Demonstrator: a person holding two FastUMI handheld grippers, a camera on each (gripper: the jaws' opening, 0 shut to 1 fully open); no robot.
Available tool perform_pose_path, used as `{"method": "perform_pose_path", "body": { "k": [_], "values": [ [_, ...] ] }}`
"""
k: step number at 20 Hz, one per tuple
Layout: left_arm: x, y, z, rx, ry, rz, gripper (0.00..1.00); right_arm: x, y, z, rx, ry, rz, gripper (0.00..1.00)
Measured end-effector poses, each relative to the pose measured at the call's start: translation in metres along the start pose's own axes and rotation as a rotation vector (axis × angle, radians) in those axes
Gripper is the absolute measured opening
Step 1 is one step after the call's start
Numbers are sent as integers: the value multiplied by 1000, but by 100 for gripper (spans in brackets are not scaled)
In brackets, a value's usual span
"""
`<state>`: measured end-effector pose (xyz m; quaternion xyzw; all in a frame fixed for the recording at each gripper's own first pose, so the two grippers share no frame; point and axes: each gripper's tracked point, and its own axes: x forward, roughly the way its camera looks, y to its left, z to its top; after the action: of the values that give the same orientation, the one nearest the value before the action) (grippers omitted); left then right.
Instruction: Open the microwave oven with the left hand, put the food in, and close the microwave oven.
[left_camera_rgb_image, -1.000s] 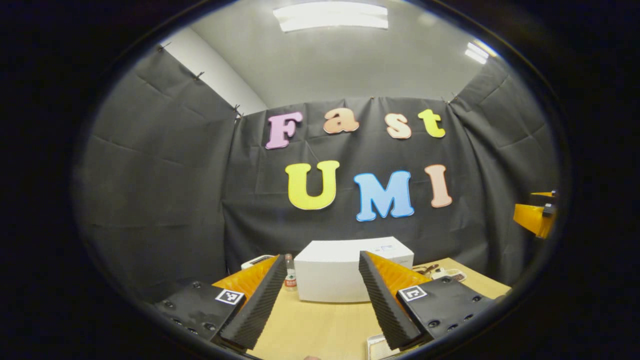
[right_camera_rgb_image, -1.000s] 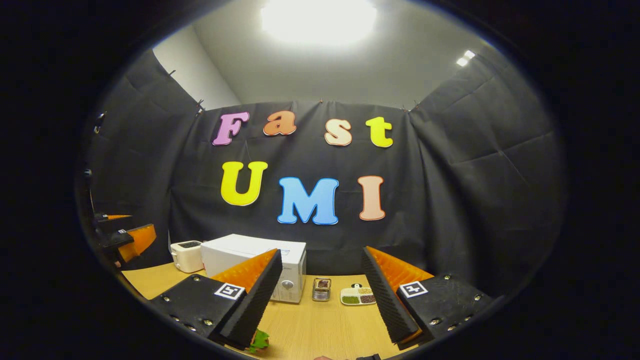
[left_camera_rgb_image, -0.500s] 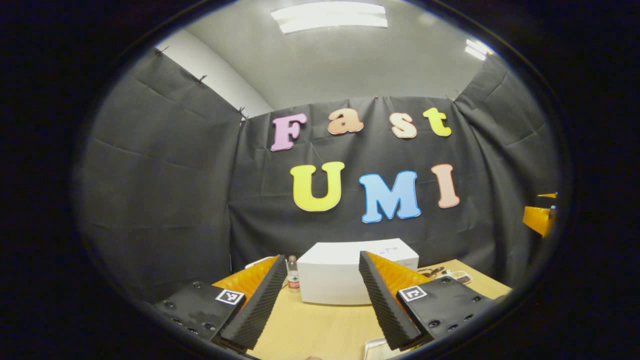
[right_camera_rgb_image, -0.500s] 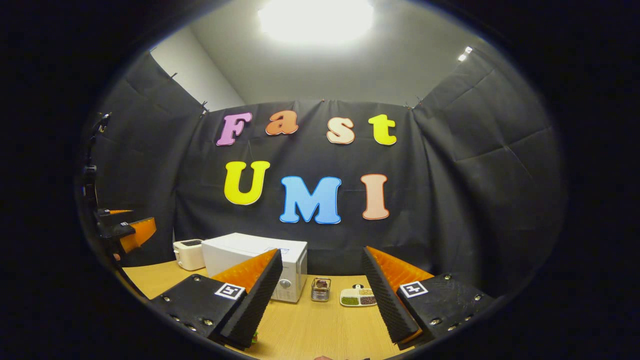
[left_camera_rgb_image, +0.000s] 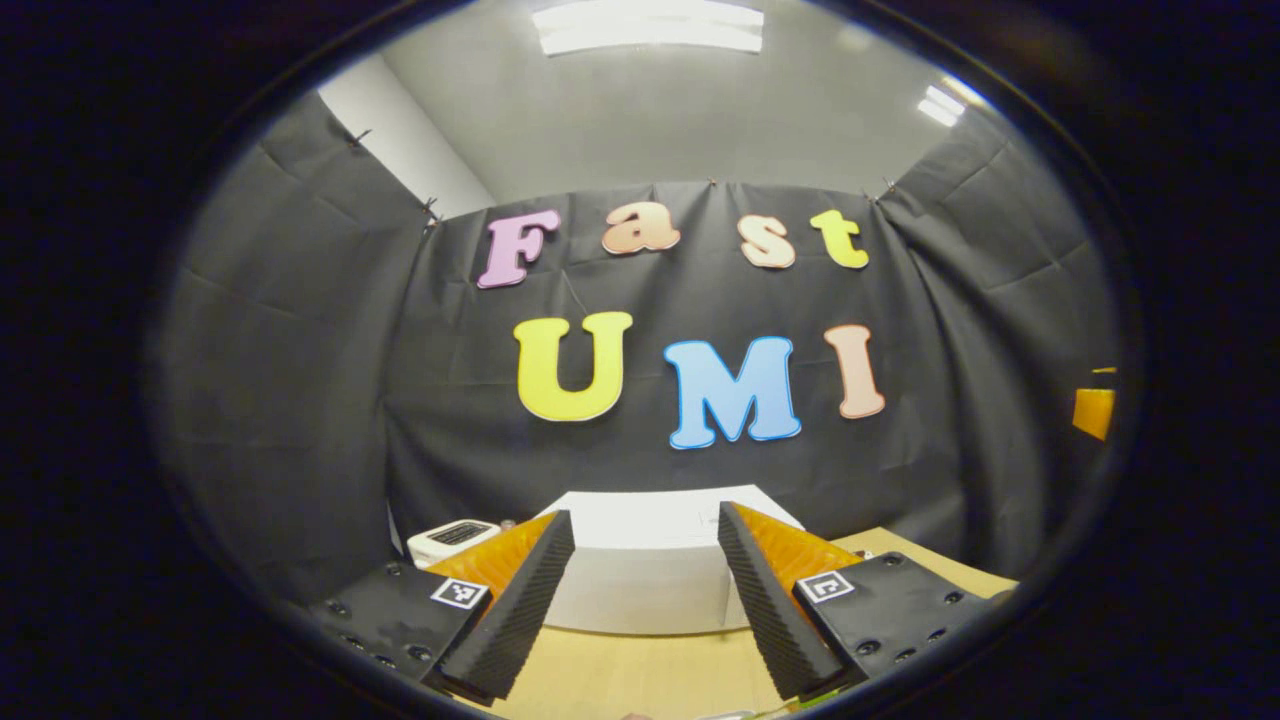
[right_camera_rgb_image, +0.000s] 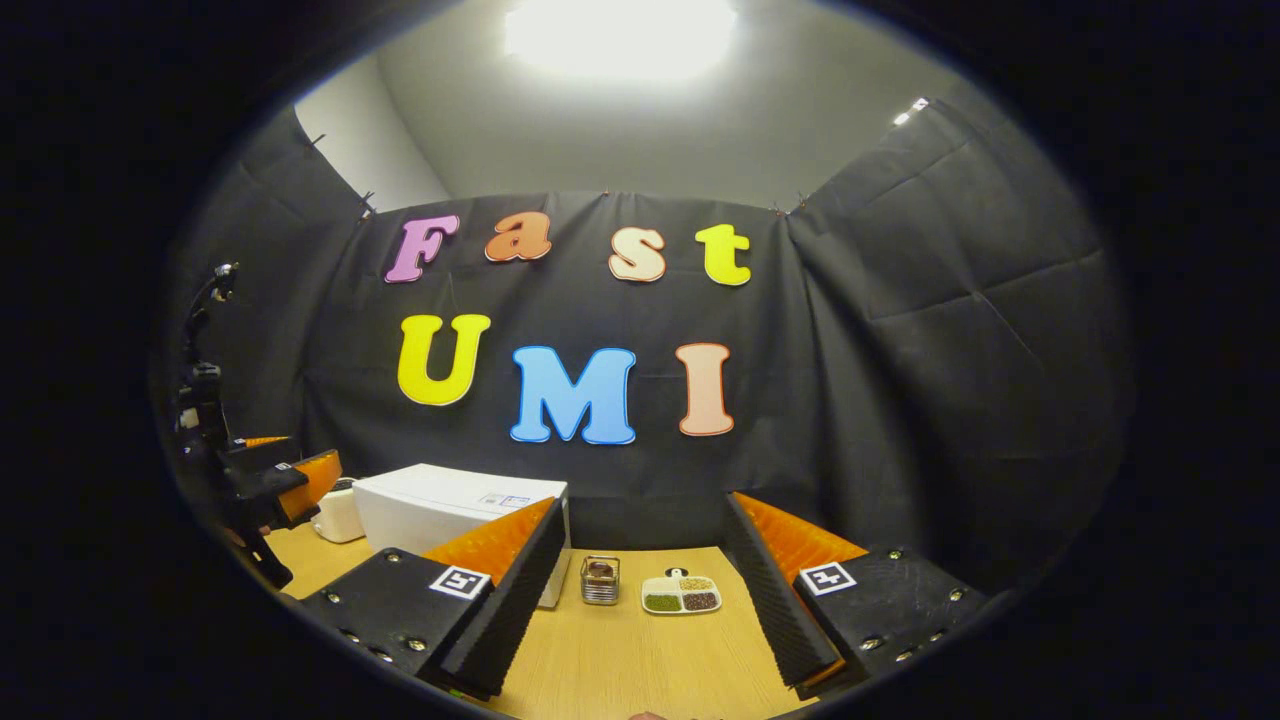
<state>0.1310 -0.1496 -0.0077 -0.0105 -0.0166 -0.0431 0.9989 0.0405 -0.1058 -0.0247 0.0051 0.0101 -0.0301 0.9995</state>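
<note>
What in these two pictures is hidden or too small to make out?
- Microwave door and handle: left gripper view, front partly behind the left gripper fingers.
- Contents of the small metal container and divided dish: right gripper view, too small.
- Toaster: right gripper view, partly behind the far gripper.

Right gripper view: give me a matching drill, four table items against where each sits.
Things:
1. microwave
2. toaster
3. small jar
4. divided dish

Places:
A. right of the small jar
B. far left, beside the left gripper
C. partly behind the right gripper's left-hand finger
D. between the microwave and the divided dish

Pairs: 1-C, 2-B, 3-D, 4-A
</note>
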Motion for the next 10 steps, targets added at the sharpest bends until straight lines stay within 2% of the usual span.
{"method": "perform_pose_path", "body": {
  "k": [1,2,5,10],
  "values": [
    [13,-8,-8,3,0,-20,98,5,-1,-1,-4,3,-16,96],
    [26,-16,-16,5,6,-41,94,8,-1,-2,-4,7,-29,97],
    [62,-33,-43,0,28,-79,98,15,0,-7,-22,26,-65,96],
    [107,-71,-99,-11,96,-173,96,14,-5,-11,-91,57,-136,97]
  ]
}}
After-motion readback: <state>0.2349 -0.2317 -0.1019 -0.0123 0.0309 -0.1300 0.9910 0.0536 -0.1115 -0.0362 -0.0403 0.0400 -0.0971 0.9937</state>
